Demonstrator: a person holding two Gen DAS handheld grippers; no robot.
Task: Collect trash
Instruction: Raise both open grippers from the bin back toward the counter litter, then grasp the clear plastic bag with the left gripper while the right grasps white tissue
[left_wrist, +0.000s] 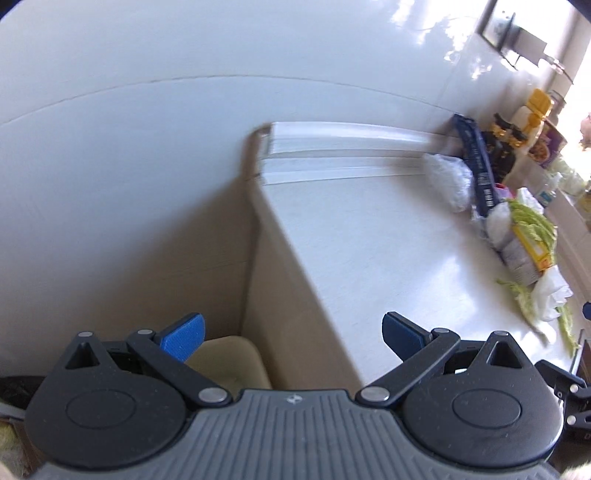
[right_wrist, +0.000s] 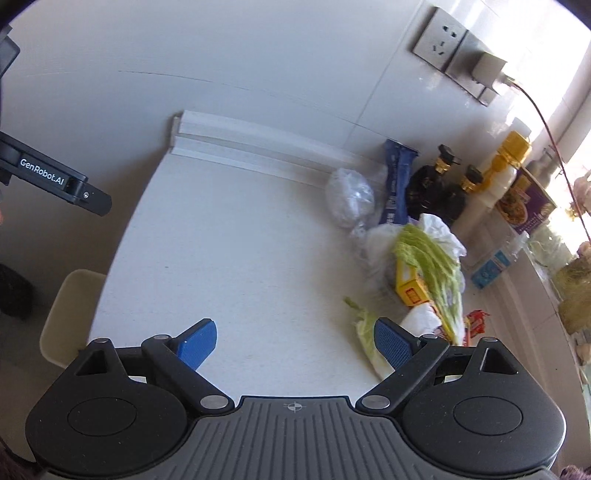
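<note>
— Trash is lying in a heap along the right side of the white countertop (right_wrist: 229, 251), isn't it?

— Yes. Green cabbage leaves (right_wrist: 432, 269) are draping over a yellow box (right_wrist: 412, 286), with crumpled white paper (right_wrist: 439, 225) sitting behind them and a loose leaf (right_wrist: 365, 332) lying on the counter just beside the pile. A crinkled clear plastic bag (right_wrist: 349, 197) is sitting further back, near the wall, touching a dark blue packet (right_wrist: 397, 181) that is leaning upright.

— How is the right gripper (right_wrist: 295, 341) sitting?

— It is hovering over the counter with its jaws spread wide and nothing between them. Its right blue pad (right_wrist: 393, 343) is showing just in front of the loose leaf; I cannot tell whether they are touching.

— And the left gripper (left_wrist: 293, 338)?

— Its jaws are standing wide apart too, gripping nothing. It is pointing at the counter's left edge, where the side panel is dropping down beside a pale beige bin (left_wrist: 229, 360). In its view the trash pile (left_wrist: 524, 240) is sitting far off to the right.

— Anything else standing by?

— Dark bottles with gold caps (right_wrist: 439, 181) and a white bottle (right_wrist: 498, 181) are lining the wall behind the pile, under a wall socket (right_wrist: 439, 38).
</note>
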